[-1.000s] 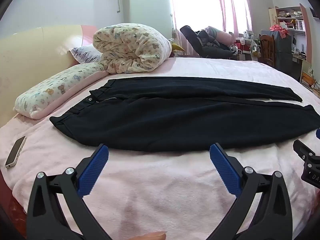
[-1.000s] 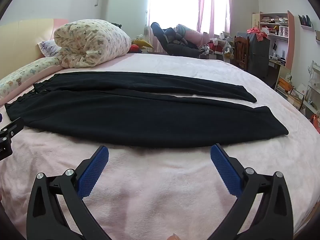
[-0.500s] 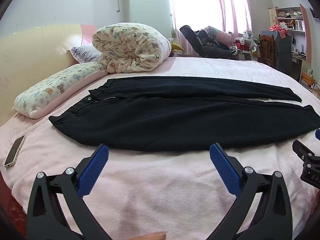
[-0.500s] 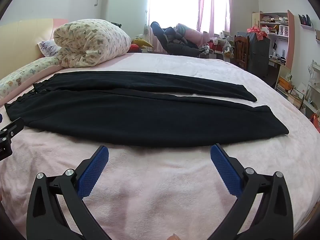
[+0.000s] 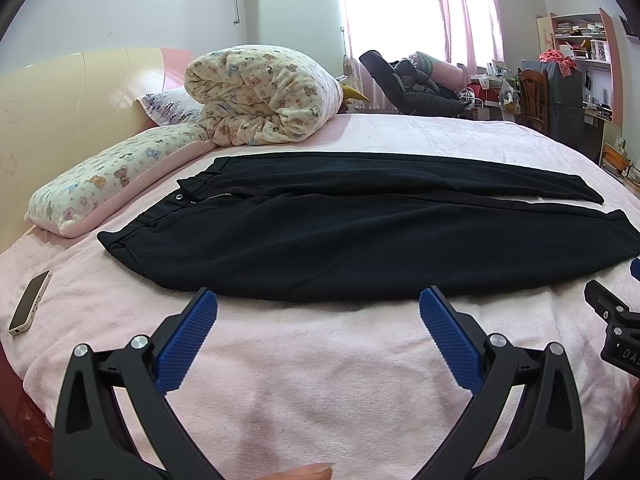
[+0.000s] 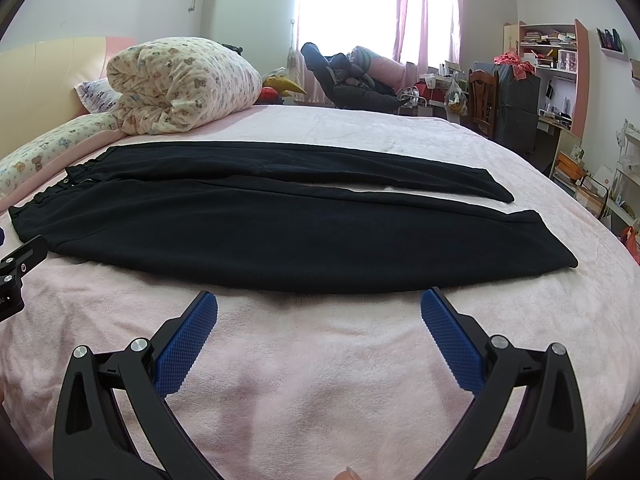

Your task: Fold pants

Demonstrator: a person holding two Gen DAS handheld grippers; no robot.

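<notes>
Black pants [image 5: 360,236] lie flat across the pink bed, waistband to the left, both legs stretched to the right; they also show in the right wrist view [image 6: 280,228]. My left gripper [image 5: 318,312] is open and empty, hovering over the blanket just short of the pants' near edge, towards the waist end. My right gripper [image 6: 319,312] is open and empty, just short of the near edge, towards the leg end. Part of the right gripper shows at the right edge of the left view [image 5: 616,328].
The pink blanket [image 5: 320,380] covers the bed. A rolled patterned quilt [image 5: 260,96] and a long pillow [image 5: 108,184] lie near the headboard. A phone [image 5: 30,302] lies at the left edge. A chair, shelves and clutter [image 6: 520,92] stand beyond the bed at right.
Both grippers have drifted very slightly; the pants have not moved and both grippers stay open.
</notes>
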